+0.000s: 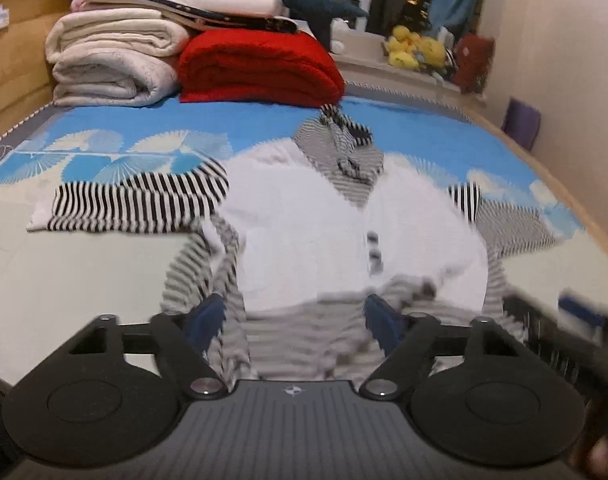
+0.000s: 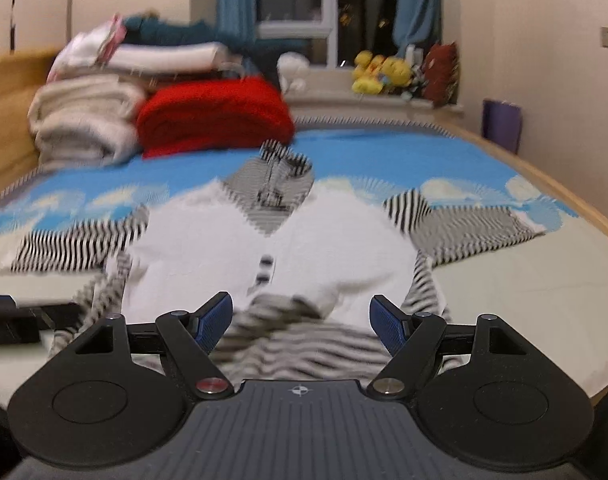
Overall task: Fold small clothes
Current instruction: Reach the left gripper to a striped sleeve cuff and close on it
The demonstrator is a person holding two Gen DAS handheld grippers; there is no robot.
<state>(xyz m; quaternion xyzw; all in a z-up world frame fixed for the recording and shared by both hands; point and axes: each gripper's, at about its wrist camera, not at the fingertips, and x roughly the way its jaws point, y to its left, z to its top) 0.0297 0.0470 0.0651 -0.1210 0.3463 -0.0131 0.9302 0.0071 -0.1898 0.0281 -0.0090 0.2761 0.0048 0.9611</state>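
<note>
A small white top point(image 1: 316, 220) with black-and-white striped sleeves and hood lies spread face up on the bed; it also shows in the right wrist view point(image 2: 232, 248). Its left sleeve point(image 1: 136, 200) stretches out flat to the left, its right sleeve point(image 2: 472, 228) to the right. My left gripper point(image 1: 294, 320) is open, its blue pads just above the striped hem. My right gripper point(image 2: 300, 324) is open over the same hem, and holds nothing. The right gripper shows blurred at the right edge of the left wrist view point(image 1: 576, 316).
Folded cream blankets point(image 1: 112, 60) and a red blanket point(image 1: 256, 68) are stacked at the head of the bed. A wooden bed frame point(image 1: 564, 184) runs along the right. Yellow plush toys point(image 2: 380, 72) sit on the windowsill. A purple bin point(image 2: 502, 124) stands by the wall.
</note>
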